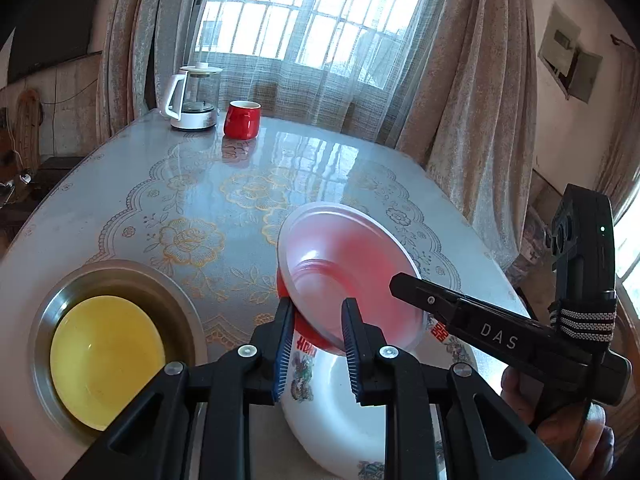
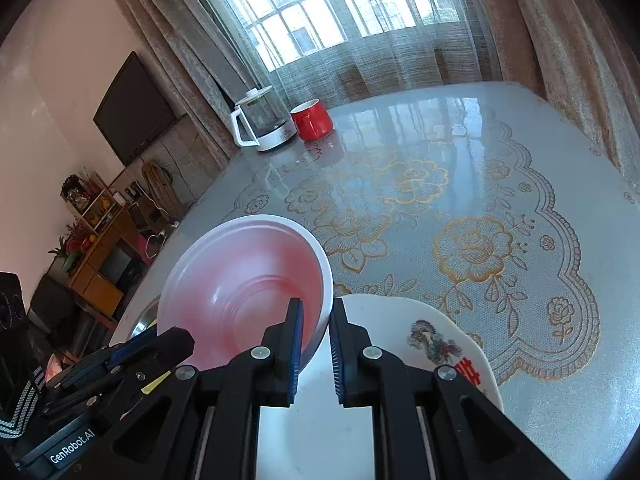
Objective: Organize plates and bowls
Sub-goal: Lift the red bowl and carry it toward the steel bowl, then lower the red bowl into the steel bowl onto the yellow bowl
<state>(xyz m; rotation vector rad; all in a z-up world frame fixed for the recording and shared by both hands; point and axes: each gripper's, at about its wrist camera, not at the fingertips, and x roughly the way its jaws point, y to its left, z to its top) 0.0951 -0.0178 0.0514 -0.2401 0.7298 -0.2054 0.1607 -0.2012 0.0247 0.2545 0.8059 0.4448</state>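
A pink bowl with a red outside (image 1: 344,268) is held tilted over a white patterned plate (image 1: 332,408). My left gripper (image 1: 318,344) has its jaws astride the bowl's near rim with a gap showing. My right gripper (image 2: 316,340) is shut on the bowl's rim (image 2: 248,280), also above the white plate (image 2: 440,344). The right gripper's body (image 1: 500,332) shows in the left wrist view reaching to the bowl from the right. A yellow plate (image 1: 106,360) lies in a steel dish (image 1: 120,276) at the left.
A glass kettle (image 1: 194,98) and a red mug (image 1: 242,119) stand at the table's far edge; they also show in the right wrist view, kettle (image 2: 262,120) and mug (image 2: 312,120). The table carries a floral cloth (image 2: 460,220).
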